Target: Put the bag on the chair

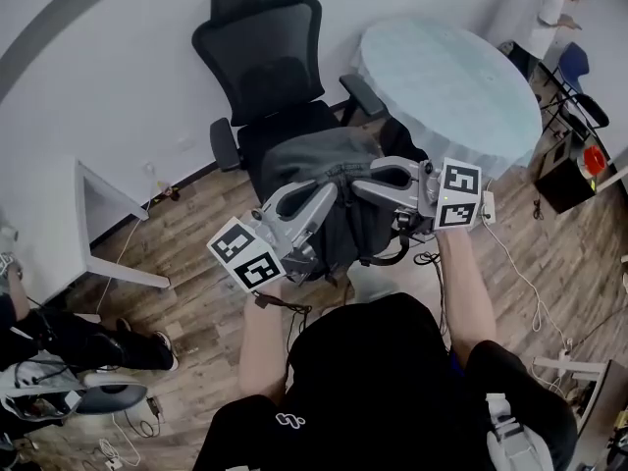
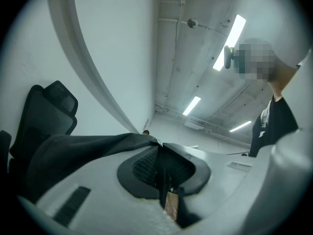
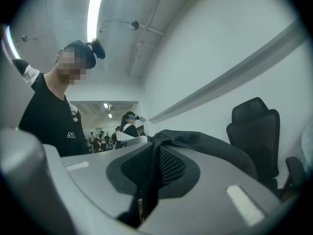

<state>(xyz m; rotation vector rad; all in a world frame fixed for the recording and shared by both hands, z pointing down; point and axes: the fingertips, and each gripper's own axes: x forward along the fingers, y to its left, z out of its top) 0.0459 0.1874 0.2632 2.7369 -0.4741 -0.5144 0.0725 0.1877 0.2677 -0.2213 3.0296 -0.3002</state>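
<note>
Both tongs are clamped on the bag, one on each side of its top.

- Left tongs: the left gripper view shows them closed together on a thin fold of dark bag fabric. The pads press on the fold.
- Right tongs: the right gripper view shows the same, with a dark strip of bag fabric pinched between the mesh-patterned pads.
- Bag: dark grey and soft. It sits over the seat of the chair, between the armrests and under both tongs. The views don't show whether it rests on the seat or hangs just above it.
- Chair: black mesh office chair with a headrest. Its back is to the white wall and it faces the person.
- Round tabletop: it has a pale cover and stands just to the right of the chair, close to the right armrest.
- Wooden floor: cables lie loose on it near the person's feet.
- A second person in a white top stands far off at the upper right, beyond the round tabletop.
- The marker cubes of both tongs face up toward the head camera.
</note>
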